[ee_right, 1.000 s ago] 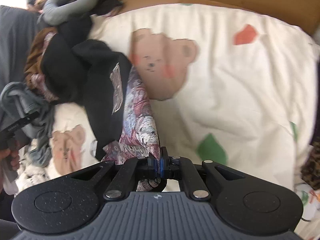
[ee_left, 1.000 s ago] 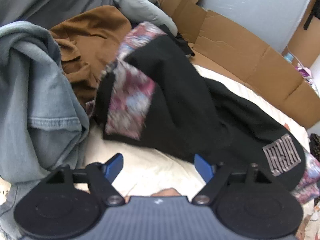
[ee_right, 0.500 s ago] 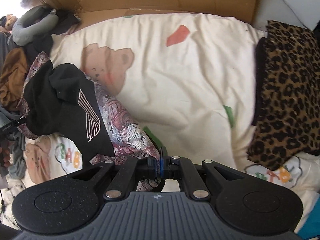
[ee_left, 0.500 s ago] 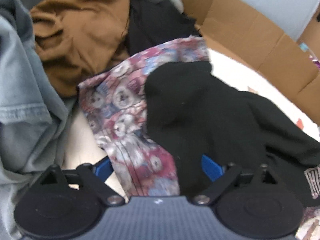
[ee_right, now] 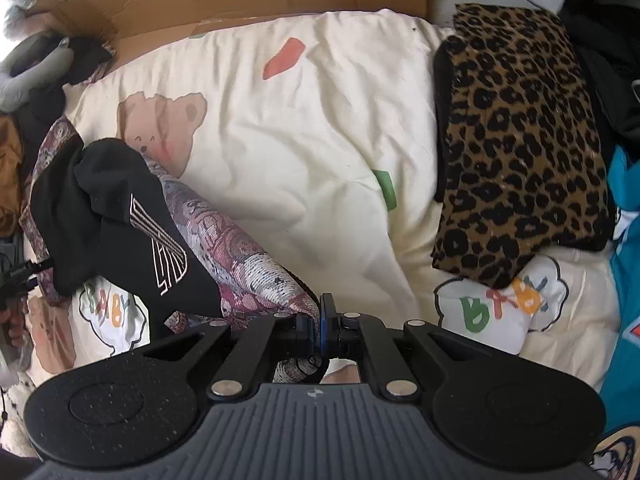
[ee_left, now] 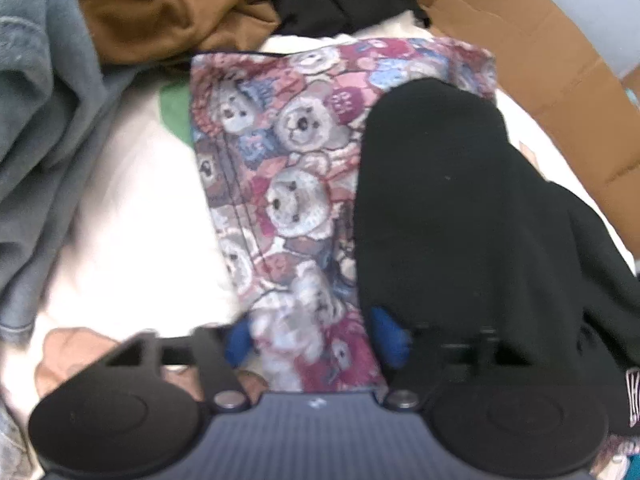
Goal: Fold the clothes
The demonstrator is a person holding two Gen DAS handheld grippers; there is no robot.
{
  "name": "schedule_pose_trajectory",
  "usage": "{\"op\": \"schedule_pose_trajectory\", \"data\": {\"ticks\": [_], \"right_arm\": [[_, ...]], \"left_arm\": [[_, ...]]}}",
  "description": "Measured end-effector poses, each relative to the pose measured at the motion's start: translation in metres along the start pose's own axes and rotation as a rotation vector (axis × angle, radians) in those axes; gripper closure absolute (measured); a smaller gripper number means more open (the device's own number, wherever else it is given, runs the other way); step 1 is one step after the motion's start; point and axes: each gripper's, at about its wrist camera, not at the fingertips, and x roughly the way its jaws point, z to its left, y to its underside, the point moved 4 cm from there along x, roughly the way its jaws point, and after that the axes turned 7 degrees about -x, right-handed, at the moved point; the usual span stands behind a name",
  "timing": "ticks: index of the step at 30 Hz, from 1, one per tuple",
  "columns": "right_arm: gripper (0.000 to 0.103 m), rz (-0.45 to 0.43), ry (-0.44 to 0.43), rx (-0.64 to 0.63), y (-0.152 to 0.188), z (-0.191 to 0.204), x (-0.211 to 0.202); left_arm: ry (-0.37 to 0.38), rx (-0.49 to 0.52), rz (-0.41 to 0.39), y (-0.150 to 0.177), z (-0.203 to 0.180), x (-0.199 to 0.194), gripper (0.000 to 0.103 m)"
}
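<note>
The right gripper [ee_right: 320, 326] was pinched shut on the teddy-print garment [ee_left: 288, 200], which lay bunched across the cream quilt [ee_right: 320, 140]; the left gripper [ee_left: 316, 334] straddled its hem, unclosed; a deep, even bite would probably spread it flat.

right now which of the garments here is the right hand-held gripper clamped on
The teddy-bear print garment, with black panels; the right hand-held gripper pinches its edge. The leopard-print piece lies folded, untouched.
</note>
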Motion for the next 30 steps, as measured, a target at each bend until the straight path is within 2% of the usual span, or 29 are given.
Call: {"op": "schedule_pose_trajectory", "data": {"ticks": [1, 5, 15, 19, 24, 30], "right_arm": [[0.102, -0.005, -0.001, 0.004, 0.001, 0.0, 0.0], [0.102, -0.028, -0.008, 0.017, 0.005, -0.001, -0.003], [0.102, -0.075, -0.031, 0.041, 0.039, -0.009, -0.014], [0.102, -0.086, -0.022, 0.046, 0.05, -0.019, -0.022], [0.102, -0.128, -0.022, 0.062, 0.062, -0.034, -0.041], [0.102, -0.149, -0.011, 0.104, 0.091, -0.061, -0.065]], "left_arm": [[0.004, 0.013, 0.008, 0.0, -0.001, -0.001, 0.095], [0.018, 0.052, 0.014, 0.001, -0.005, -0.013, 0.096], [0.043, 0.095, 0.017, 0.01, 0.003, -0.078, 0.098], [0.051, 0.12, 0.021, 0.024, -0.003, -0.097, 0.098], [0.055, 0.152, 0.045, 0.062, -0.02, -0.114, 0.098], [0.078, 0.216, 0.071, 0.088, -0.052, -0.13, 0.098]]}}
